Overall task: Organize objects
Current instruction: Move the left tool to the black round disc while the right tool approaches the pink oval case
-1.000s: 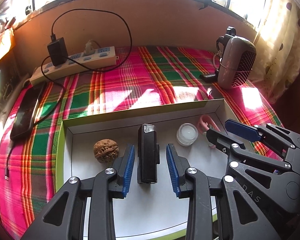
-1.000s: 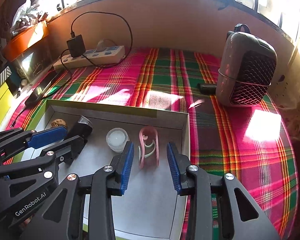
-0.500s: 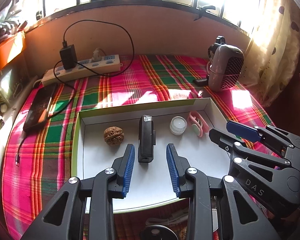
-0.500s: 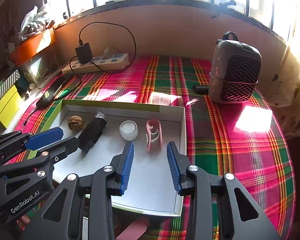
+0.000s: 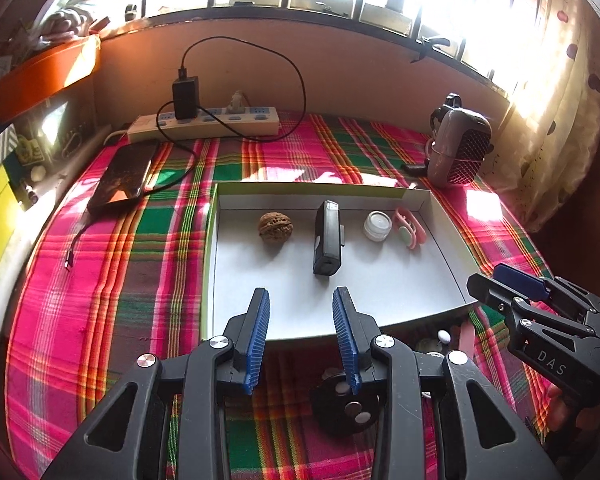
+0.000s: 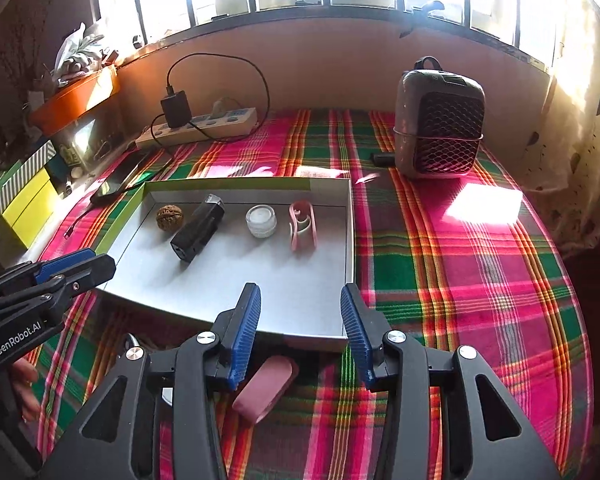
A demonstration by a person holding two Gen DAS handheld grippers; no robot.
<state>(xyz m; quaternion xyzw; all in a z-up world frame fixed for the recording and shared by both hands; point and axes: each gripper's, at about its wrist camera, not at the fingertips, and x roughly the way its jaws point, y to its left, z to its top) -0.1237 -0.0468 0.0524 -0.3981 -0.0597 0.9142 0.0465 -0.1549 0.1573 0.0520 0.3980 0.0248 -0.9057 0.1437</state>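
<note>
A shallow white tray [image 5: 380,304] [image 6: 300,312] lies on the plaid cloth. Along its far side sit a walnut [image 5: 275,227] [image 6: 169,217], a black flashlight-like device [image 5: 327,237] [image 6: 198,232], a small white jar [image 5: 377,225] [image 6: 261,220] and a pink clip [image 5: 410,228] [image 6: 302,230]. My left gripper [image 5: 301,326] hangs open over the tray's near edge, nothing between its fingers. My right gripper [image 6: 300,326] is over the near right corner, its jaws opening and empty. In front of the tray lie a black round object [image 5: 346,404] and a pink oblong case [image 6: 266,388].
A power strip [image 5: 204,122] with a charger and cable runs along the back wall. A phone [image 5: 124,174] lies at the left, a small fan heater [image 6: 438,120] at the back right. Boxes and an orange tray stand at the far left.
Both grippers have drawn back from the tray toward me and risen a little, leaving the flashlight and the pink clip in it. The right jaws have widened. Items in front of the tray have come into view.
</note>
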